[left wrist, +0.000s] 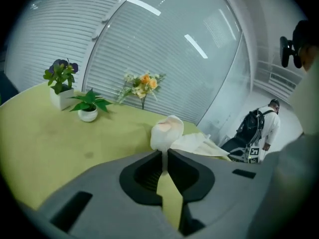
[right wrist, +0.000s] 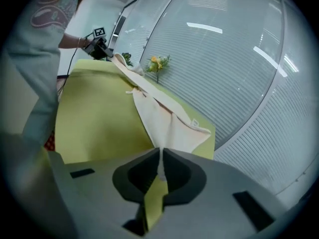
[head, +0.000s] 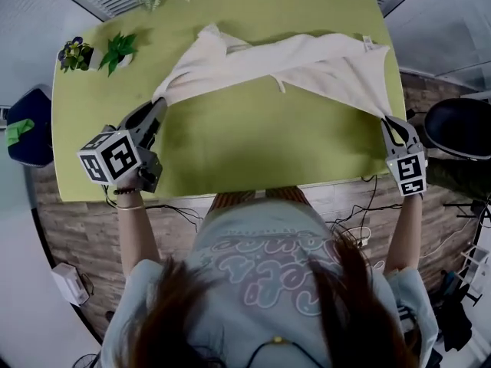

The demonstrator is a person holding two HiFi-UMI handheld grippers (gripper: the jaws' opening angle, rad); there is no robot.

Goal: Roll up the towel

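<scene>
Jaws of the left gripper and right gripper clench corners of the unrolled towel over the desk; rolling is yet to start.

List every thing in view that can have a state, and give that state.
Cream cloth towel: unrolled, creased, stretched between both grippers.
Left gripper: shut on one towel corner.
Right gripper: shut on another towel corner.
Green-leaved plant in round white pot: upright.
Purple-flowered plant in square white pot: upright.
Yellow flower bunch: upright.
</scene>
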